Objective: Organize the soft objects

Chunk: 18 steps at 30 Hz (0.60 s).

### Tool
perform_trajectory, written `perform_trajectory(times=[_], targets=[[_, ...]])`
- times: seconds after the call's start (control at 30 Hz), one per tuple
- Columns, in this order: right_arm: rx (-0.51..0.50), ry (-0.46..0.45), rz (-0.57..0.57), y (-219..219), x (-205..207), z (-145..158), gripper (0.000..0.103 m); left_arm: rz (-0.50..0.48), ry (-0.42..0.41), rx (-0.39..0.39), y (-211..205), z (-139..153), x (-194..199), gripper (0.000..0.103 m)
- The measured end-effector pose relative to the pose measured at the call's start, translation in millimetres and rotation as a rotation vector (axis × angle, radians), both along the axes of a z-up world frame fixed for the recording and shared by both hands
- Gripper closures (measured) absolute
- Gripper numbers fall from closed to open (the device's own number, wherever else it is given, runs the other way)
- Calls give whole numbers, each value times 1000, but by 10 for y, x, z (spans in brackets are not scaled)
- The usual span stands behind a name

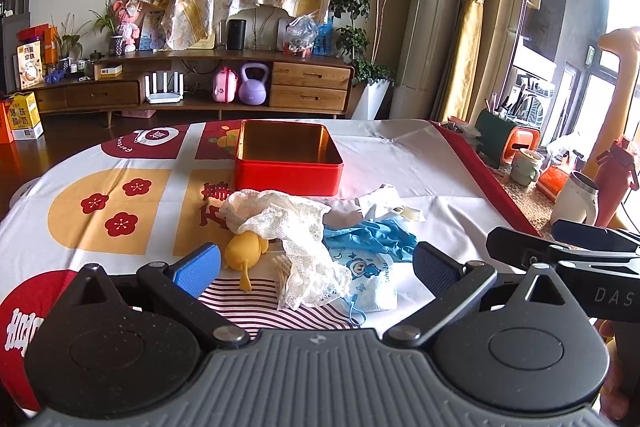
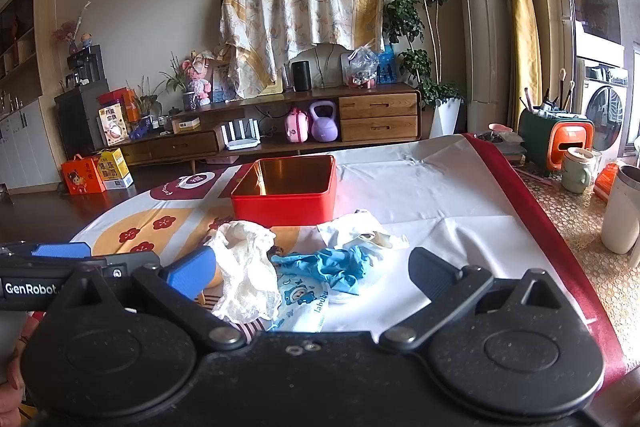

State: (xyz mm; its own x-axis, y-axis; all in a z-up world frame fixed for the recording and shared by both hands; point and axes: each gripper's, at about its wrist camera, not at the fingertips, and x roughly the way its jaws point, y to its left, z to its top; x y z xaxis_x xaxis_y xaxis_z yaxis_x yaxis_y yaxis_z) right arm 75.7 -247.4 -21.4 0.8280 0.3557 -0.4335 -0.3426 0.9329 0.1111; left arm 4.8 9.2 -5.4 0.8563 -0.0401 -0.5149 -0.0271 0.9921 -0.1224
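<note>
Both tongs wide, empty: left tongs (image 1: 316, 263), right tongs (image 2: 314, 267), poised low at near edge of worktop (image 1: 420, 155). Soft pile just ahead: white gauze cloth (image 1: 288, 223), blue glove (image 1: 372, 237), printed mask (image 1: 366, 277), yellow duck toy (image 1: 244, 251) part under gauze. Red tin (image 1: 288, 167) open, just beyond pile. Prob first pick = gauze: pinch at bunched top, lift clear so duck & mask don't drag, drop into tin centre

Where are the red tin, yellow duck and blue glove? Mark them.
red tin (image 1: 286, 179), left wrist view, front wall.
yellow duck (image 1: 244, 249), left wrist view, body.
blue glove (image 2: 328, 267), right wrist view, crumpled middle.
</note>
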Motion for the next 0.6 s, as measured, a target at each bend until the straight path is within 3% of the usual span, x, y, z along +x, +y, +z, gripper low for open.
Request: perform_trajectory(times=[0.4, 0.6], targets=[[-14, 20, 21, 93, 88, 40, 3, 3, 3, 1, 1, -22, 27, 0], [-22, 53, 47, 73, 310, -68, 4, 30, 29, 7, 77, -98, 285, 0]])
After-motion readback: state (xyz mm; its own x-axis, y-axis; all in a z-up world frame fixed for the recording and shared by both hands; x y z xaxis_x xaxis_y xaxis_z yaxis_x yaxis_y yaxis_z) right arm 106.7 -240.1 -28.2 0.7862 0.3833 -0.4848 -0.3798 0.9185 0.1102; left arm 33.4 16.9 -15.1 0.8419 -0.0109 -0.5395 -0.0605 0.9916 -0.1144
